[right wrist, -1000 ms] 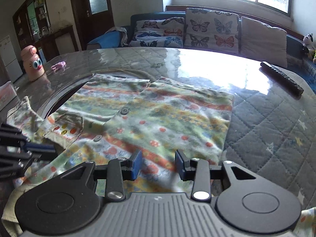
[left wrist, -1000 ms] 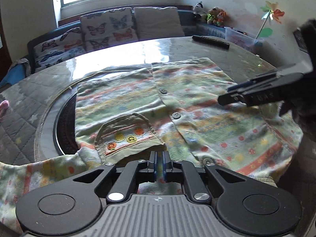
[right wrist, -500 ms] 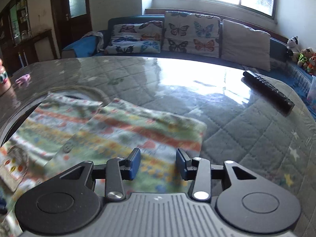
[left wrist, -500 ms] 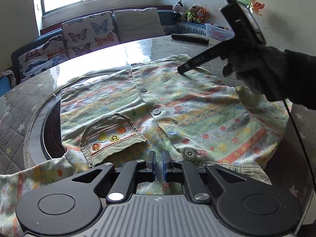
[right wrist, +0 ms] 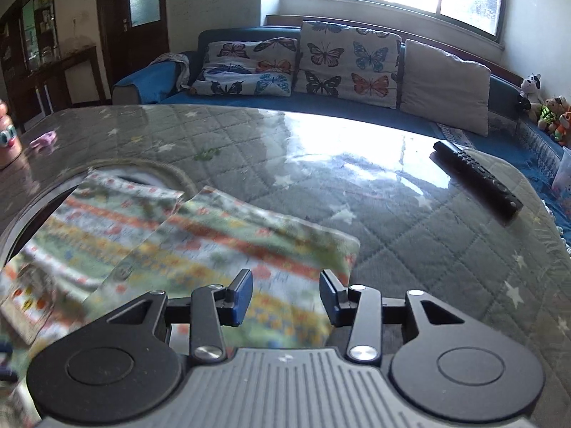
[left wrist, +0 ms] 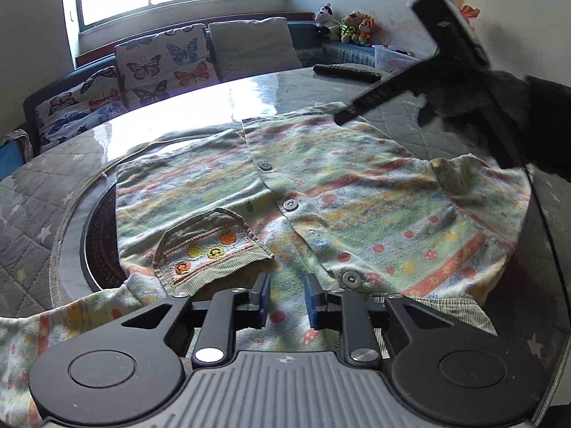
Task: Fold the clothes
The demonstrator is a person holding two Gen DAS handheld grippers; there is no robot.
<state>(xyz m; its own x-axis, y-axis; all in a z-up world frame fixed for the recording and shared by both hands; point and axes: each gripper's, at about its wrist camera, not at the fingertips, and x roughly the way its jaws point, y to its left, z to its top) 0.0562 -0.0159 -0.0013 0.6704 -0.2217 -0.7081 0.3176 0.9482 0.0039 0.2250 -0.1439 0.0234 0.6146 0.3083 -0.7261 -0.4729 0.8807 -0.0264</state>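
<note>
A small striped, button-front child's shirt (left wrist: 357,192) lies flat on the round table, with a chest pocket (left wrist: 210,246) and one sleeve folded in at the right. My left gripper (left wrist: 287,301) is open and empty, low over the shirt's near collar edge. My right gripper (right wrist: 285,294) is open and empty above the shirt's far hem corner (right wrist: 221,253). In the left wrist view the right gripper (left wrist: 389,94) is raised over the shirt's far right corner, held by a gloved hand.
A black remote (right wrist: 476,182) lies on the quilted table cover (right wrist: 410,249) at the far right. A dark round inset (left wrist: 100,235) shows under the shirt's left side. A sofa with butterfly cushions (right wrist: 321,60) stands behind the table.
My left gripper has opened and let go of the shirt's collar edge. My right gripper has lifted and moved toward the shirt's far right corner, staying open.
</note>
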